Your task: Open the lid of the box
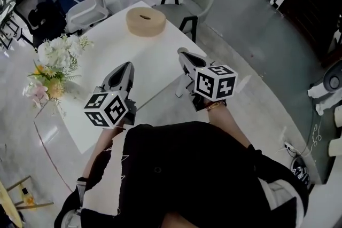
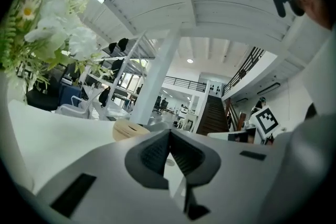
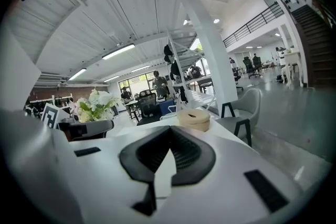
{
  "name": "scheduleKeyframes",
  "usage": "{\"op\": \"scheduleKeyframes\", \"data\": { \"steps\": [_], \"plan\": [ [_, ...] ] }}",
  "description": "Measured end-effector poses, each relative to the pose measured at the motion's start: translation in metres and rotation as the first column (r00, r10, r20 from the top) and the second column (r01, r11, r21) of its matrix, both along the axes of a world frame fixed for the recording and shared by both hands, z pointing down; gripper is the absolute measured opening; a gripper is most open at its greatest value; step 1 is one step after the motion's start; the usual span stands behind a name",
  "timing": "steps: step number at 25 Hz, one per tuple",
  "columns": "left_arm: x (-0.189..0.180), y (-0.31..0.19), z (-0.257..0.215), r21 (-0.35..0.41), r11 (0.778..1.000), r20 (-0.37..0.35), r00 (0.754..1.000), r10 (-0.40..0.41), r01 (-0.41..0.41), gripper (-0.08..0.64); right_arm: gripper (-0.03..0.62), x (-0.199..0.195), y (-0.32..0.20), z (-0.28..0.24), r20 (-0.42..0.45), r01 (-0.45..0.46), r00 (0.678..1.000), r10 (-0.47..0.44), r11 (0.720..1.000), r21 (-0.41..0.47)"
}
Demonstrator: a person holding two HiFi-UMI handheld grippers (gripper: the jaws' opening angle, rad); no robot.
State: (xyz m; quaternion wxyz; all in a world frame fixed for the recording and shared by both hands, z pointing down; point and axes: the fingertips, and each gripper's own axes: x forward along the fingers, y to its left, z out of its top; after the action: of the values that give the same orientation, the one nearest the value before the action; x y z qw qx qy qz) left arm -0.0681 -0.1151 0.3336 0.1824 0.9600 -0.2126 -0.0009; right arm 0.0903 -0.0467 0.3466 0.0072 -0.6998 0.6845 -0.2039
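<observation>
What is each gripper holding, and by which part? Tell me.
Nothing. The left gripper and right gripper are both shut and empty; the round tan box stands apart, untouched.

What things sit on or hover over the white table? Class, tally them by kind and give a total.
Round tan box: 1
Bunch of flowers: 1
Hand-held grippers: 2, the left hand-held gripper and the right hand-held gripper
Total: 4

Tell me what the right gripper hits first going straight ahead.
Likely the box, almost dead ahead of the right gripper across bare table; depth is hard to judge.
</observation>
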Motion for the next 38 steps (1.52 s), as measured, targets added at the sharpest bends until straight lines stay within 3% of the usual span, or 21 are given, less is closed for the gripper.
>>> {"op": "scheduleKeyframes", "data": {
  "steps": [15, 23, 29, 38],
  "plan": [
    [-0.017, -0.020, 0.046, -0.105, 0.990, 0.074, 0.993, -0.088, 0.095, 0.011, 0.005, -0.002, -0.036, 0.055, 0.175, 0.059, 0.984, -0.043, 0.994, -0.090],
    [-0.012, -0.043, 0.040, -0.086, 0.979, 0.082, 0.980, -0.179, 0.186, 0.011, 0.005, 0.010, -0.074, 0.055, 0.180, 0.148, 0.975, -0.131, 0.985, -0.084],
    [-0.013, -0.059, 0.041, -0.111, 0.943, 0.085, 0.948, -0.306, 0.314, 0.011, 0.005, 0.029, -0.111, 0.063, 0.161, 0.248, 0.961, -0.225, 0.959, -0.140],
    [-0.032, -0.079, 0.048, -0.129, 0.850, 0.123, 0.859, -0.497, 0.511, 0.011, 0.005, 0.051, -0.179, 0.070, 0.109, 0.382, 0.924, -0.367, 0.906, -0.184]
  ]
}}
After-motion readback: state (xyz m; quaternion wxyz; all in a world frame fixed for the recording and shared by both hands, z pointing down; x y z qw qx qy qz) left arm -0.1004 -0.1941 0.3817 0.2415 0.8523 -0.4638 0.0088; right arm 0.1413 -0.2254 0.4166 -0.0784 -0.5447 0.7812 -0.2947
